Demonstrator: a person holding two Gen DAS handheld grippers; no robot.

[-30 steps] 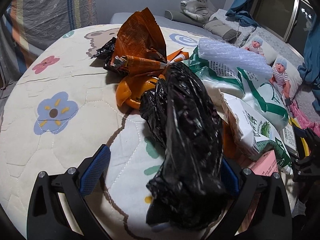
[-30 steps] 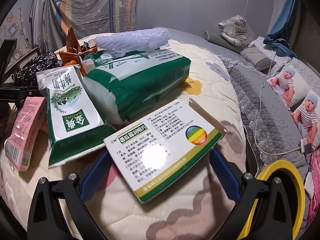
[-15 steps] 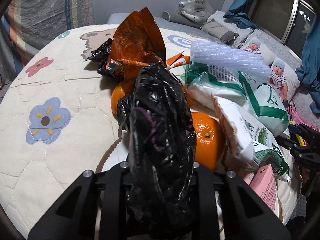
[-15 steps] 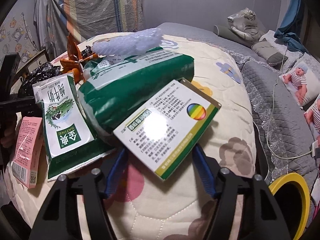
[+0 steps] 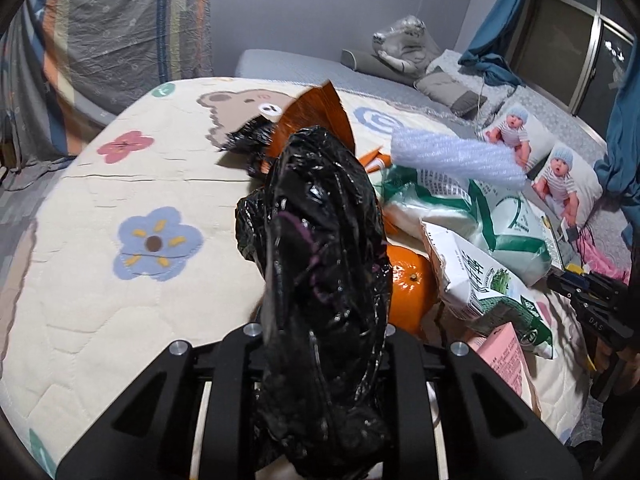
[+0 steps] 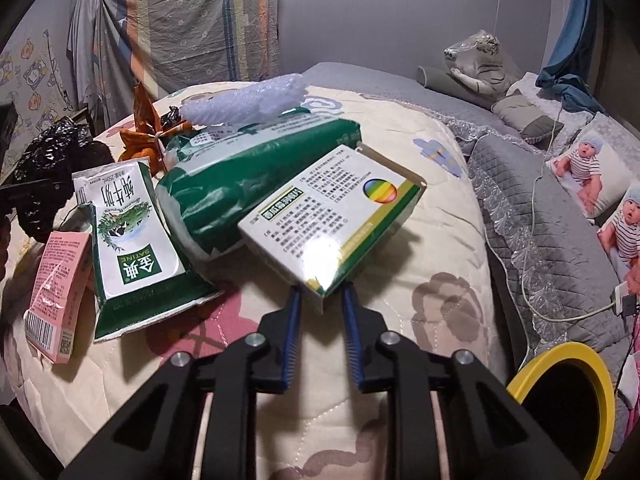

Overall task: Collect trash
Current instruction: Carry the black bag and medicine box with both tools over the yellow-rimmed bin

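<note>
My left gripper (image 5: pixel 320 344) is shut on a crumpled black plastic bag (image 5: pixel 320 264) and holds it up above the quilt. The bag also shows at the far left of the right wrist view (image 6: pixel 52 168). My right gripper (image 6: pixel 320 300) is shut on the near corner of a white and green carton box (image 6: pixel 336 216), which is tilted up off the quilt. A trash pile lies between them: a green and white milk pouch (image 6: pixel 128 248), a green plastic pack (image 6: pixel 248 172), a pink box (image 6: pixel 56 284), a white foam net (image 6: pixel 244 100), an orange wrapper (image 5: pixel 316 116) and an orange (image 5: pixel 408 288).
Everything lies on a cream quilt with flowers and a bear (image 5: pixel 120 184). A yellow-rimmed bin (image 6: pixel 568 396) stands at the lower right of the right wrist view. A grey bed with pillows and a white cable (image 6: pixel 540 240) lies to the right.
Both grippers have closed. The left one took hold of the black bag and lifted it, uncovering the orange. The right one closed on the carton box and tilted it up.
</note>
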